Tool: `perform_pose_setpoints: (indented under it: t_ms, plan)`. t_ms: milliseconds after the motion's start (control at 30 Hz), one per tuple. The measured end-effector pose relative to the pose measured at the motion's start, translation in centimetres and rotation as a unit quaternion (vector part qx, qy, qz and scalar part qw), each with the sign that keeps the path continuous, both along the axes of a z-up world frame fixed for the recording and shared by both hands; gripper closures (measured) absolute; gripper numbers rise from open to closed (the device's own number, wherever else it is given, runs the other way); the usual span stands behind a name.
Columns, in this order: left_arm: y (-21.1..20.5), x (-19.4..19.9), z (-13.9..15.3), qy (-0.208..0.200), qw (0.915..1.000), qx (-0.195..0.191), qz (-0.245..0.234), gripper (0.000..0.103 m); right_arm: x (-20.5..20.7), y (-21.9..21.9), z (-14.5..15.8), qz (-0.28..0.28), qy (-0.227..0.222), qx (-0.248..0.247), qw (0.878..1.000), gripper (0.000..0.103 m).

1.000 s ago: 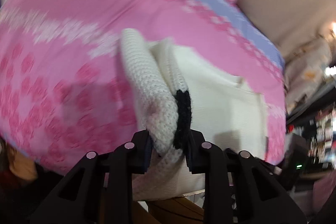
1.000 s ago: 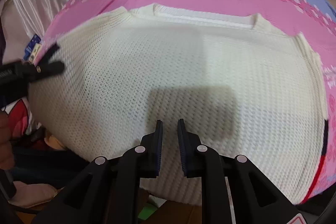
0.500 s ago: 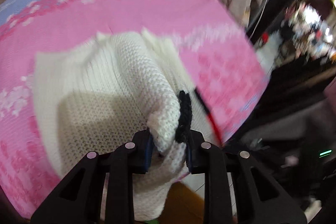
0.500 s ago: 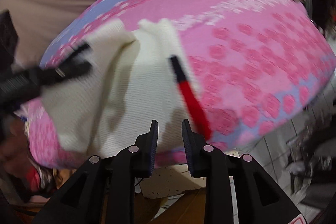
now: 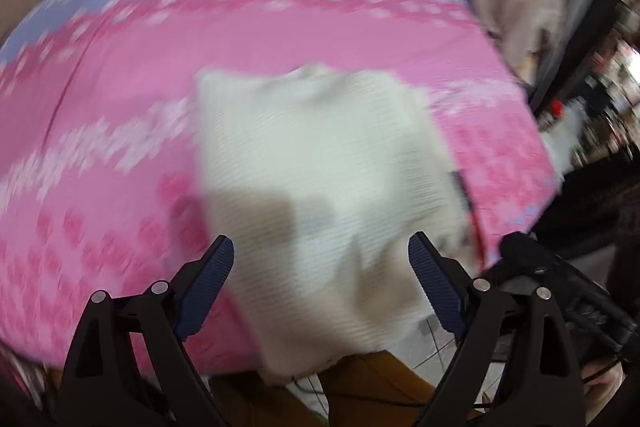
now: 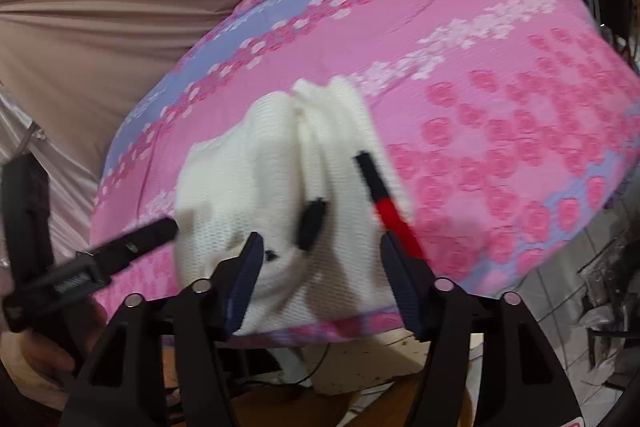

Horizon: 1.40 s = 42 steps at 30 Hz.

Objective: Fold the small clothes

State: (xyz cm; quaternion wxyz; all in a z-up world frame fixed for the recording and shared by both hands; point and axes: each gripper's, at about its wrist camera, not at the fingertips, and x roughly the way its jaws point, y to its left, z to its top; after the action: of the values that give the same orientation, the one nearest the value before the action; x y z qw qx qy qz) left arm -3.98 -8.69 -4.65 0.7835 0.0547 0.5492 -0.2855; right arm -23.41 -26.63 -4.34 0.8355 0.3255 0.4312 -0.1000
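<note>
Left wrist view: the left gripper (image 5: 320, 267) has its jaws opening wide, nothing pinched between them. Beyond them the white knit sweater (image 5: 320, 163) lies doubled over on the pink floral cover (image 5: 120, 131), its near edge hanging off the front; the picture is blurred.

Right wrist view: the right gripper (image 6: 320, 263) is also opening, clear of the cloth. The sweater (image 6: 248, 179) looks folded once, bunched along its middle, with a black-and-red trim strip (image 6: 380, 191) on top. Judged so, 1 fold is laid; smoothing and further folds remain
</note>
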Motion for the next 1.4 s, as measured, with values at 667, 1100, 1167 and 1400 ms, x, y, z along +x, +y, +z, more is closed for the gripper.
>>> perform_pose_setpoints:
  t_ms: [667, 1100, 1167, 1400]
  plan:
    - [1.7, 0.6, -2.4, 0.047, 0.9987, 0.014, 0.016, 0.018, 1.5, -3.8, -5.7, -0.009, 0.074, 0.033, 0.997, 0.077]
    - [-2.5, -0.4, -2.6, 0.02, 0.9969, 0.065, -0.04, 0.018, -1.3, 0.2, -1.4, 0.037, 0.043, -0.004, 0.998, 0.043]
    - [-2.7, -0.4, -2.7, 0.022, 0.9968, 0.066, -0.04, 0.018, -1.2, 1.0, -2.2, 0.046, 0.058, -0.031, 0.997, 0.088]
    - [-2.7, -0.6, -3.5, 0.028, 0.9956, 0.078, -0.044, 0.018, -4.3, -1.6, -2.3, 0.003, 0.052, -0.044, 0.998, 0.09]
